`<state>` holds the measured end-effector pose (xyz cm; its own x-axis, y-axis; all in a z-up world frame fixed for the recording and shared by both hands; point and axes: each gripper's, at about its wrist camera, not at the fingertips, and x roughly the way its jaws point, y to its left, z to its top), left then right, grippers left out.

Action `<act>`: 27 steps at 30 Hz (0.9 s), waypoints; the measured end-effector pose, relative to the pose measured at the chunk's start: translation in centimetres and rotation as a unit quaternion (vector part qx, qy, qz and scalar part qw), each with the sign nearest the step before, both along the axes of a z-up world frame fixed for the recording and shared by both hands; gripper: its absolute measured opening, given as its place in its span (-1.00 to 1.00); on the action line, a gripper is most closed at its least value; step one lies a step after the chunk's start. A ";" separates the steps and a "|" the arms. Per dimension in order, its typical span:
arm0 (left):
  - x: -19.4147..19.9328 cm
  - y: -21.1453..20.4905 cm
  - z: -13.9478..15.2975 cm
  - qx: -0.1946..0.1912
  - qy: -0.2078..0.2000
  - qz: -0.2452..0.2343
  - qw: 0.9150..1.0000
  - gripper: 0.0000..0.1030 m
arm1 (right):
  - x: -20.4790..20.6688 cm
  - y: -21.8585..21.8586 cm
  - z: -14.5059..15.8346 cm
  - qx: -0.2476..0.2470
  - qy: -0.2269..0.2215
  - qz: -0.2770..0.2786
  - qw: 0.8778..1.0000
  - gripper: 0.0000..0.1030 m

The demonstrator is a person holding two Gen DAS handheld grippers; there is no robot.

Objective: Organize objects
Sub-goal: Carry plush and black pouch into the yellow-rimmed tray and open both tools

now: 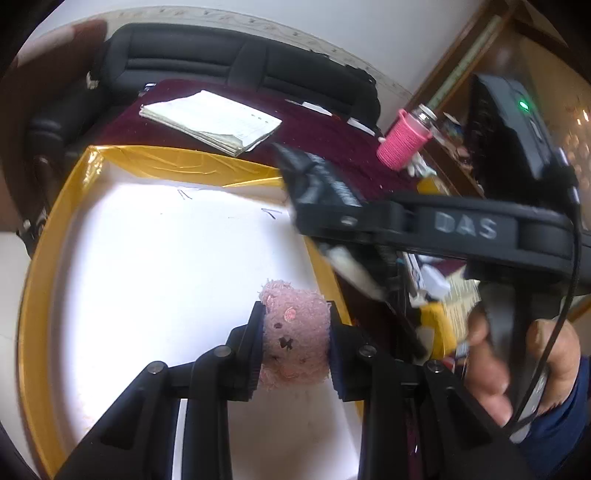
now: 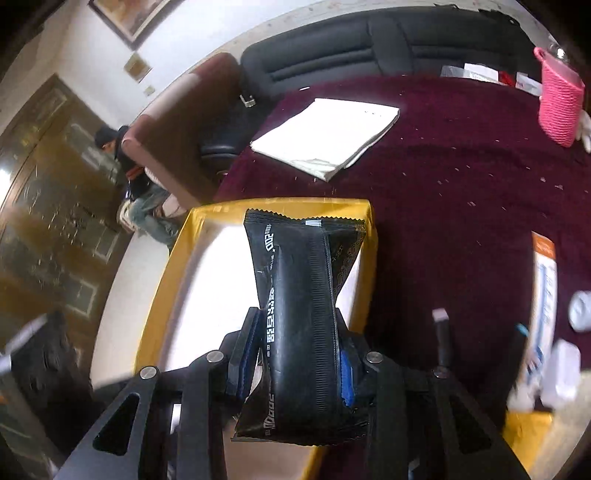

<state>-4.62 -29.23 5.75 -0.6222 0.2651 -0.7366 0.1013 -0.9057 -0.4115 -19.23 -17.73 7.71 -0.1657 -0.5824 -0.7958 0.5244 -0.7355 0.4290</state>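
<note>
Ahead of the claw, a long black leather sofa [image 2: 369,40] stands against a white wall [image 1: 332,22]; beside it, a brown armchair [image 2: 177,122].

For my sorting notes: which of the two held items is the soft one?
The pink plush toy in the left gripper; the right gripper holds a glossy black packet.

A table draped in a maroon cloth [image 2: 461,177] carries a gold-rimmed tray [image 1: 48,258] with a white floor at six o'clock, a stack of papers [image 2: 325,136] at twelve, and a pink knitted holder [image 2: 559,110] at two o'clock.
</note>
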 end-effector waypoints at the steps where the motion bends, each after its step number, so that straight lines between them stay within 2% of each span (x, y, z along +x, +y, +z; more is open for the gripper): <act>1: -0.4 0.1 -0.2 0.000 -0.002 0.004 1.000 -0.44 | -0.3 -0.5 -0.1 -0.003 -0.005 0.000 1.000 -0.23; 5: -1.0 0.0 -0.9 0.008 -0.006 0.027 1.000 -0.43 | -1.5 -2.3 -1.0 0.000 -0.011 -0.007 1.000 -0.23; 9: -1.0 -0.6 -1.6 0.002 -0.010 0.045 0.999 -0.43 | -1.6 -3.3 -2.3 0.025 -0.005 -0.013 1.000 -0.24; 13: -1.3 -0.5 -2.3 0.008 -0.013 0.034 0.999 -0.42 | -1.9 -3.9 -3.0 0.037 0.004 -0.013 0.999 -0.23; 16: -1.4 -0.1 -2.7 -0.002 -0.017 0.030 0.999 -0.43 | -1.8 -4.3 -3.4 0.047 0.012 -0.015 0.999 -0.23; 22: -1.4 -0.3 -3.2 0.013 -0.019 0.025 0.999 -0.37 | -2.0 -4.3 -3.6 0.052 0.013 -0.020 0.998 -0.16; 24: -1.2 -0.3 -3.0 0.011 -0.013 0.027 0.999 -0.34 | -2.0 -4.1 -3.5 0.047 0.010 -0.021 0.999 -0.05; 27: -0.8 -0.4 -2.6 0.006 -0.001 0.035 0.999 -0.06 | -1.9 -3.8 -3.1 0.043 0.011 -0.027 0.999 0.12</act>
